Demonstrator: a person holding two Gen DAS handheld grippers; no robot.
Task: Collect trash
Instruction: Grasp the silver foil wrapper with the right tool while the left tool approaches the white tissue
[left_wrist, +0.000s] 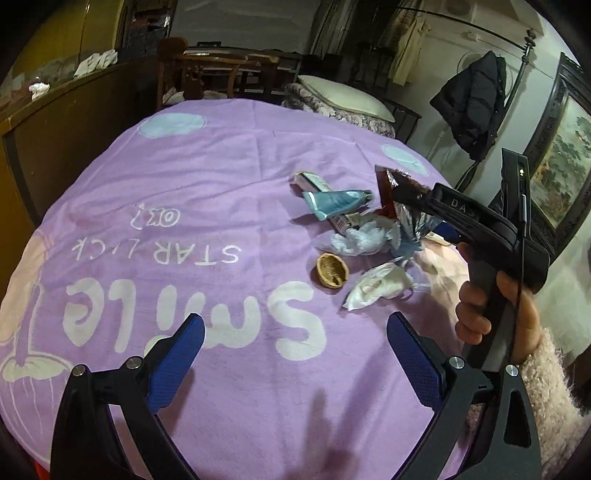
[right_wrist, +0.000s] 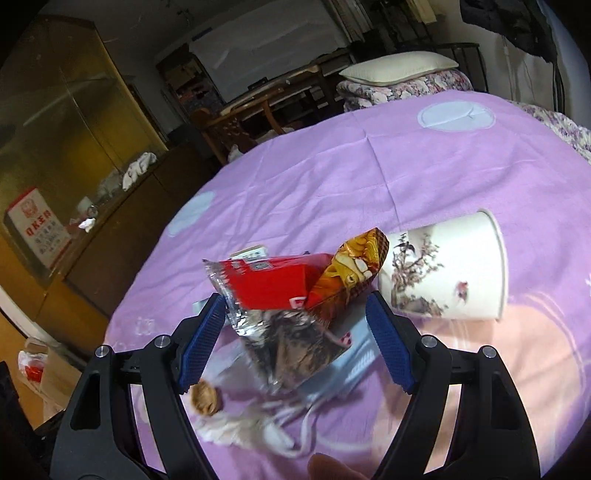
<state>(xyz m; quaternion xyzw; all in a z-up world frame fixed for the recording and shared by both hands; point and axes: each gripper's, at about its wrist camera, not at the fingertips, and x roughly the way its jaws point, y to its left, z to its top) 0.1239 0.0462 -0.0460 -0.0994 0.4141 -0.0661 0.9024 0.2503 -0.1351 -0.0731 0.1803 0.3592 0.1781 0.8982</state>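
I see the purple cloth (left_wrist: 221, 177) lit bright and evenly from above, while the far room sits dim. Soft shadows fall near the fingers. The red wrapper (right_wrist: 280, 288) is motion-blurred, and fisheye bending darkens every corner.

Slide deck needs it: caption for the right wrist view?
Open right gripper straddling a red snack wrapper beside a tipped paper cup.

We see a lilac bedsheet (left_wrist: 229, 177) with white lettering and pale-blue dots, a red-and-gold foil snack wrapper (right_wrist: 295, 288), a white paper cup (right_wrist: 450, 273) printed with dark blossom branches, a teal squeezed tube (left_wrist: 338, 201).
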